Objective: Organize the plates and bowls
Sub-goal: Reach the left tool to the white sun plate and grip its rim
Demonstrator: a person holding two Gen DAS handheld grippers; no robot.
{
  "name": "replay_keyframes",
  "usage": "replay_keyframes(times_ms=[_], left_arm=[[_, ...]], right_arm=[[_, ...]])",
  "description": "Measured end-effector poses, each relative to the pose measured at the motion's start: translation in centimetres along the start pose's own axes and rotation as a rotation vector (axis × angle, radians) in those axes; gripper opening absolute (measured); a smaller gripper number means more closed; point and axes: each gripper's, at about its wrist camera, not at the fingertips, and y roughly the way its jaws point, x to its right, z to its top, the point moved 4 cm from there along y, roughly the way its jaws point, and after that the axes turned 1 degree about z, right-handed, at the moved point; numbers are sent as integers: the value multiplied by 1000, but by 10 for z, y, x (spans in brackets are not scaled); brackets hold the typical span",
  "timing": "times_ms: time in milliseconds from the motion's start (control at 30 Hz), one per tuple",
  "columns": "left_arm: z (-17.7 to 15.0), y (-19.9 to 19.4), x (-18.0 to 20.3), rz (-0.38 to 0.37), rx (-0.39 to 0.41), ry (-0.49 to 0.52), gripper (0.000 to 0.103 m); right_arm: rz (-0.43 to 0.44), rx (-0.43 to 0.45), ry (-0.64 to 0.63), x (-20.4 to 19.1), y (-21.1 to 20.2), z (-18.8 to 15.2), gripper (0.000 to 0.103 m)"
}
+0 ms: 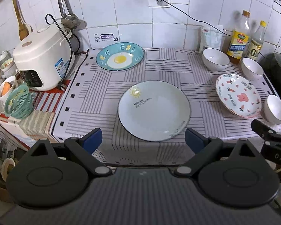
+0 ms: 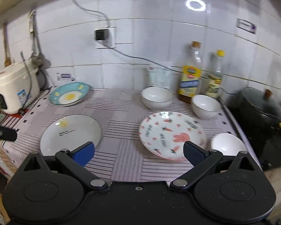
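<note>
Plates: sun plate (image 1: 153,110) pale, egg plate (image 1: 119,56) teal, rabbit plate (image 2: 172,135) pink | bowls (image 2: 156,97) white | both fingers spread wide, holding nothing

My right claw (image 1: 275,131) is cut by the frame edge; the bottle labels (image 2: 191,80) blur past reading.

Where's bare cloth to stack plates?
Free: striped cloth between the teal egg-print plate and rear white bowl, and the strip between the pale grey sun-print plate and pink rabbit-print plate. Crowded: the right edge, bowls and bottles.
</note>
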Motion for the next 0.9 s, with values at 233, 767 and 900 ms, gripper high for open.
replay_keyframes(times_ms=[233, 767, 900], left_arm=[[14, 52, -29, 26, -72, -26, 93], [-3, 187, -63, -39, -256, -182, 70], [-4, 218, -67, -51, -302, -212, 69]], right_arm=[[224, -97, 32, -15, 52, 1, 102], [421, -367, 249, -39, 180, -30, 63], [393, -420, 314, -38, 200, -39, 47]])
